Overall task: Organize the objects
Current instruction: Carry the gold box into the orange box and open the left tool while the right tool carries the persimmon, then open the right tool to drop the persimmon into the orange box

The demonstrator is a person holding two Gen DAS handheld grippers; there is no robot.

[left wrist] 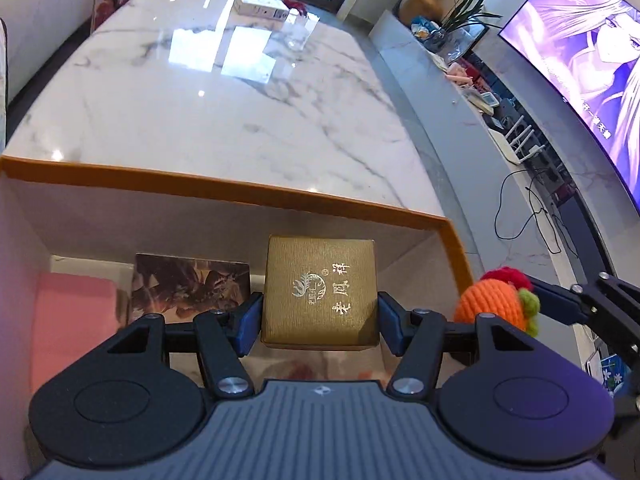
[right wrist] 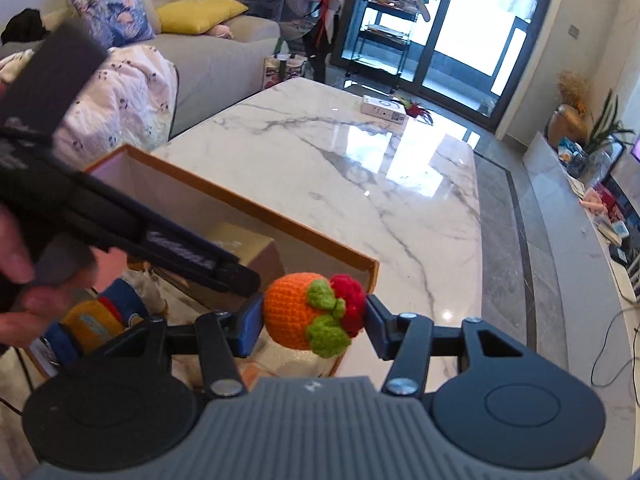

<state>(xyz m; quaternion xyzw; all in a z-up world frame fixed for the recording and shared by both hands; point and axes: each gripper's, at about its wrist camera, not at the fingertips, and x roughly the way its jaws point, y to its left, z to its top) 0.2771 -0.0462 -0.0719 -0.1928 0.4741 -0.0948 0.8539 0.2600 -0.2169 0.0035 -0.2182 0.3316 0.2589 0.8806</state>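
Note:
My left gripper [left wrist: 319, 322] is shut on a gold gift box [left wrist: 320, 292] with silver characters and holds it inside an open cardboard box with an orange rim [left wrist: 224, 185]. A pink pad [left wrist: 72, 320] and a dark picture card [left wrist: 192, 286] lie in that box. My right gripper [right wrist: 314, 322] is shut on an orange crocheted fruit [right wrist: 296, 310] with green leaves and a red top, above the box's right corner [right wrist: 372, 266]. The fruit also shows in the left wrist view [left wrist: 492, 306]. The gold box shows in the right wrist view [right wrist: 248, 248], partly hidden by the left gripper.
The box stands at the near end of a white marble table [left wrist: 224, 92]. A white carton [right wrist: 384, 109] and a red feathery item [right wrist: 416, 110] lie at its far end. A sofa [right wrist: 208, 56] is on the left. A TV [left wrist: 592, 60] and shelf [left wrist: 472, 100] are on the right.

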